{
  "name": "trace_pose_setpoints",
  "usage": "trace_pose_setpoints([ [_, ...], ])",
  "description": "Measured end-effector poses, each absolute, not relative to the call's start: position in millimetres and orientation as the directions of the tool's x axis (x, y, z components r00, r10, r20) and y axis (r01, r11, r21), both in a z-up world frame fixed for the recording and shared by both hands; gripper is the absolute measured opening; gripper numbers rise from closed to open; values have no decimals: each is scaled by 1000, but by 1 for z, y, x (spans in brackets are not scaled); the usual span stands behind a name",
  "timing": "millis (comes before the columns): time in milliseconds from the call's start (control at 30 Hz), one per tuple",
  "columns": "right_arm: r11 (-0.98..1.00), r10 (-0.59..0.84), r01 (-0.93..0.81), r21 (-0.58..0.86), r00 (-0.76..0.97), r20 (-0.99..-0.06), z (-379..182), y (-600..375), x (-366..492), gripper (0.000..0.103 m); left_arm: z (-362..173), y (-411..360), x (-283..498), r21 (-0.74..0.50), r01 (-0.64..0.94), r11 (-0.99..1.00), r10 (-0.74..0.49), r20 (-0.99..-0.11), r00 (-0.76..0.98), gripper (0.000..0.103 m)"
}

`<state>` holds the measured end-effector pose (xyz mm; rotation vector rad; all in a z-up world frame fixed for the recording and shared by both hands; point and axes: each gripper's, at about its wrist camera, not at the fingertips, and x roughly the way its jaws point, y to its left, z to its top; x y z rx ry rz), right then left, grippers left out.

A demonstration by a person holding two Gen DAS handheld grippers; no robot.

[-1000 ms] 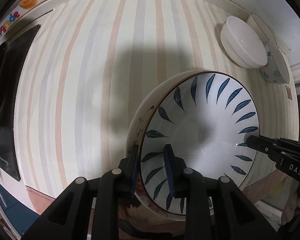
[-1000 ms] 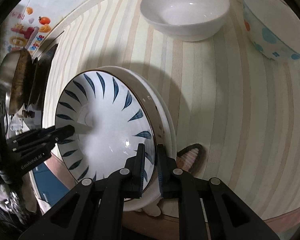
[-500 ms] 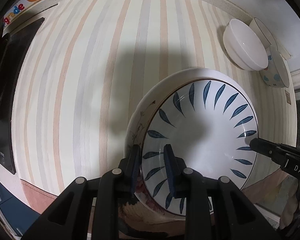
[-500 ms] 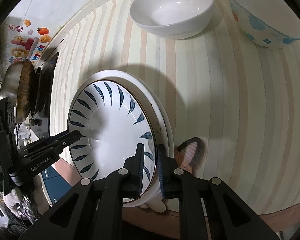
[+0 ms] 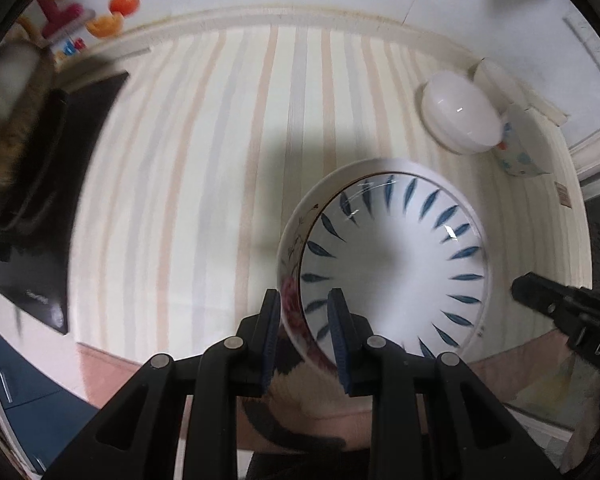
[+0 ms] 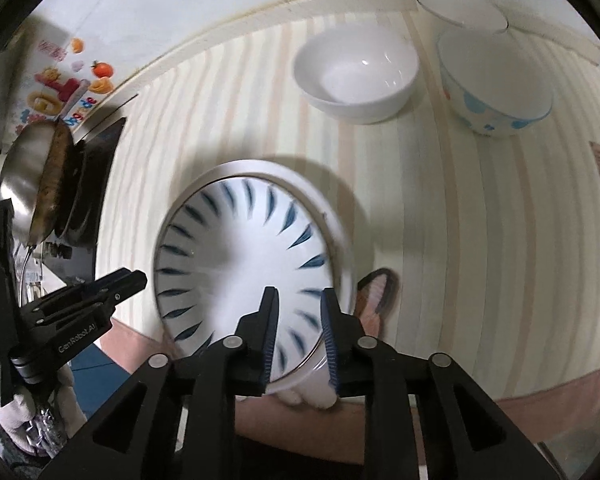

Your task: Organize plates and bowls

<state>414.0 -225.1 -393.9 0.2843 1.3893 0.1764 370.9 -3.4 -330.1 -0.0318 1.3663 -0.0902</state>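
Far left on the counter: a dark cooktop (image 5: 60,200), one pan (image 6: 24,176) on it; neither belongs to the job.
Left gripper (image 5: 302,304): points steeply down over the stack's left rim. Its fingers are narrowly parted with the rim seen between them; they look clear of the china, not pinching.
Plate stack: two plates near the front edge of the striped counter (image 5: 200,160). The leaf-pattern plate (image 5: 396,264) is nested in the flowered plate (image 5: 290,248) and sits slightly toward the right.
Right gripper (image 6: 296,300): above the stack's right rim, and its jaws have just been opening. The leaf-pattern plate's edge lies between the fingers, which are spread and do not press on it.
Key relation: both rims lie directly under the fingers, on opposite sides of the stack, so neither hand is nearer. The stack looks set down and let go.
Bowls, back right: three, well apart from the plates. The white bowl (image 6: 356,72) is nearest the stack, the blue-dotted bowl (image 6: 496,84) is to its right, and a pale thin-rimmed bowl (image 6: 460,8) stands behind them against the wall.
Likely next: the bowns lie closer to the right gripper, so nesting them probably falls to that hand.
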Motion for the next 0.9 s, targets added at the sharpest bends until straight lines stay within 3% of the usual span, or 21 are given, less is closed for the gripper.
trace_pose_setpoints([
  [133,958,276,19,287,223,-935,-362,-209,384,37,-293,1,346,-75,46,996,-84,-962,260,26],
  [367,963,255,2,271,326,-910,-304,-192,329,73,-245,-1,295,-71,71,995,-91,-935,344,32],
  [433,965,244,4,262,354,-903,-289,-189,314,80,-235,-1,279,-80,81,994,-104,-928,358,44],
  [467,967,236,1,254,367,-900,-280,-186,305,81,-231,-1,275,-81,83,993,-106,-926,363,48],
  [533,974,211,-1,229,391,-896,-265,-183,290,87,-223,1,263,-81,88,993,-109,-920,377,73],
  [600,979,186,-6,201,413,-892,-254,-179,278,89,-216,3,254,-86,87,992,-114,-912,395,84],
  [900,980,175,3,197,448,-877,-231,-178,240,93,-192,3,221,-76,93,993,-110,-886,451,88],
])
